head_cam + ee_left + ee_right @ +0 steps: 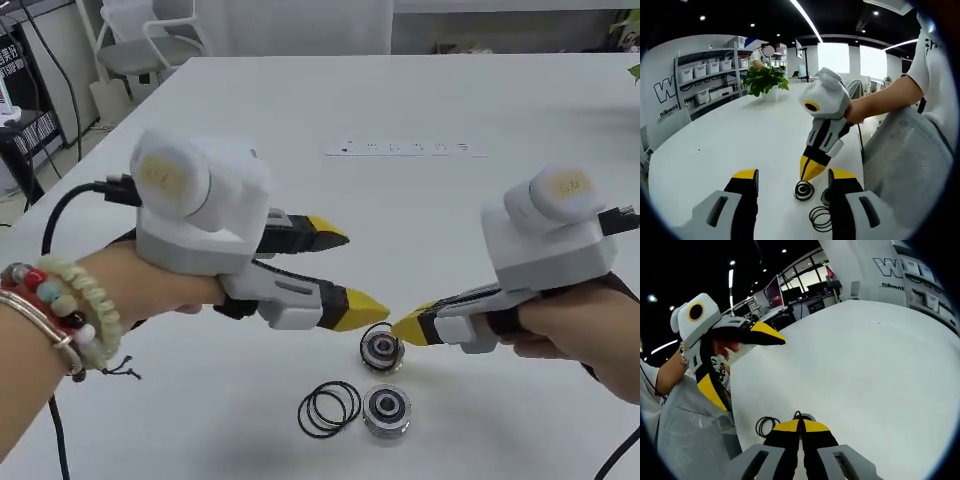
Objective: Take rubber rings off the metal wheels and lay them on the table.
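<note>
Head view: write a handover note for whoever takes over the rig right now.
Left gripper: open, holding nothing, above the table.
Right gripper: shut, apparently on a ring partly lifted off the far wheel.
Near wheel stands beside the loose rings on the table.
Done: a few rings lie off.
Left: pull this ring free and lay it with the others. Check the near wheel; I cannot tell if it bears a ring.
</note>
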